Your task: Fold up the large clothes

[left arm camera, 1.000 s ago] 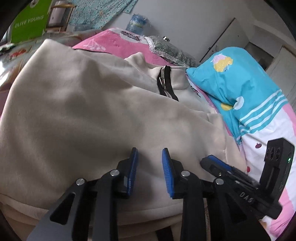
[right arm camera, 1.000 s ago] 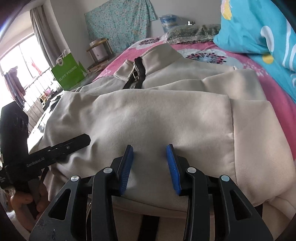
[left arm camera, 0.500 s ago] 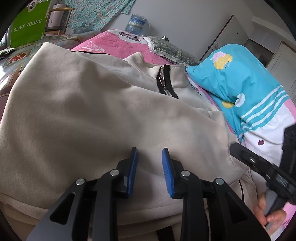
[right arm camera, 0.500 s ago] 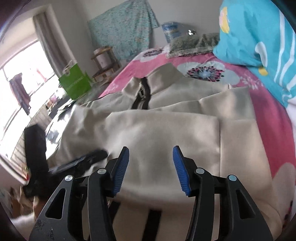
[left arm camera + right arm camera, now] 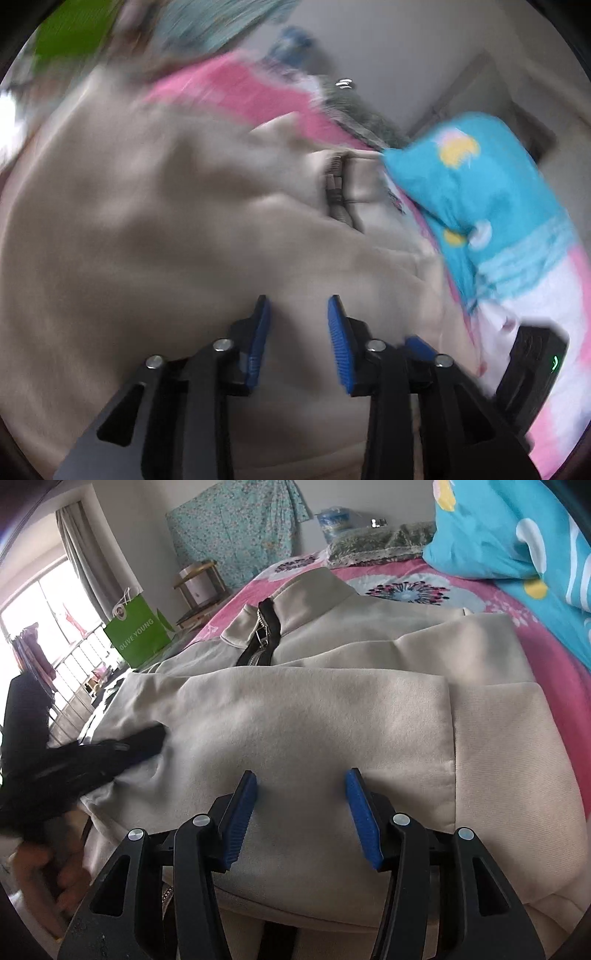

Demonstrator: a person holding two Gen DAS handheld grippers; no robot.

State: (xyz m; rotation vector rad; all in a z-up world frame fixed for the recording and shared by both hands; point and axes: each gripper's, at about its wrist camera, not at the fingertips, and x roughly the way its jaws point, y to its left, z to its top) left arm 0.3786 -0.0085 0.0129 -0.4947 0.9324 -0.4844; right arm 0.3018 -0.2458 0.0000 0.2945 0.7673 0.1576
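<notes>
- Two grippers hover at the near hem of the cream jacket (image 5: 317, 716), which lies folded on the pink bedspread (image 5: 491, 602), collar and black zipper (image 5: 264, 633) at its far end.
- The right gripper (image 5: 301, 805) stands with its jaws apart over the jacket's folded panel, nothing pinched between the blue pads (image 5: 360, 814); a second ago the gap was clearly narrower, and most of the widening came in the first half of that second.
- The left gripper (image 5: 297, 341) has a narrow gap, slightly tighter than a second ago and closing; fabric lies under the pads, and whether they pinch it I cannot tell.
- The left wrist view is now smeared by motion and tilted, where it was sharp half a second ago.
- In the right wrist view the left gripper's black body now presses into the jacket's left edge, puckering the cloth; earlier it lay clear of it.
- The blue pillow (image 5: 517, 528) sits right of the jacket, the green bag (image 5: 138, 633) beyond its left side.
</notes>
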